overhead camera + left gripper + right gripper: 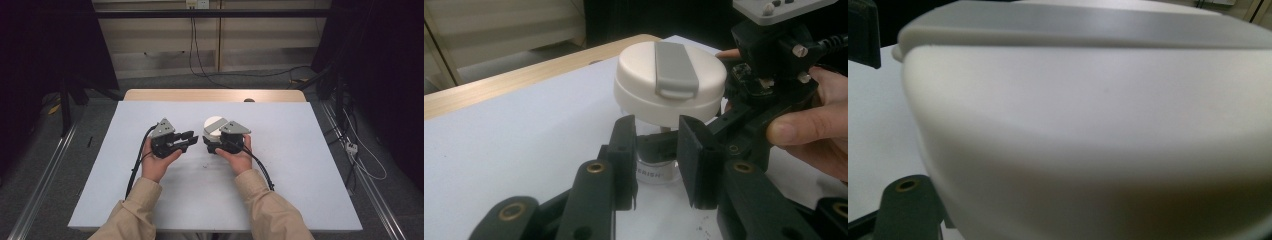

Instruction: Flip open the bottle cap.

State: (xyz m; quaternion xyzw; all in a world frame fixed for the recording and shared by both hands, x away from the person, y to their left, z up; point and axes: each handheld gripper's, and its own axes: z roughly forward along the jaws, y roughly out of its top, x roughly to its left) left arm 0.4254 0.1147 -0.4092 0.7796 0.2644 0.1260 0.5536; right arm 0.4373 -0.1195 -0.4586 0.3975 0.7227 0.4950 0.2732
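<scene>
A small clear jar with a round cream lid and grey flip tab is stood near the tabletop's middle, clamped below its lid by the right hand-held gripper. The left hand-held gripper is held part open, empty, its jaws just short of the jar. The lid-opening step is judged in hand; next, those jaws must be raised around the lid and closed.

Cream lid very close across most of the frame, grey flap along its top, white bench at left

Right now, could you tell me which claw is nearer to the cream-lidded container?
Right. The right claw grips the cream-lidded container below its lid; the left claw sits just beside it.
</scene>
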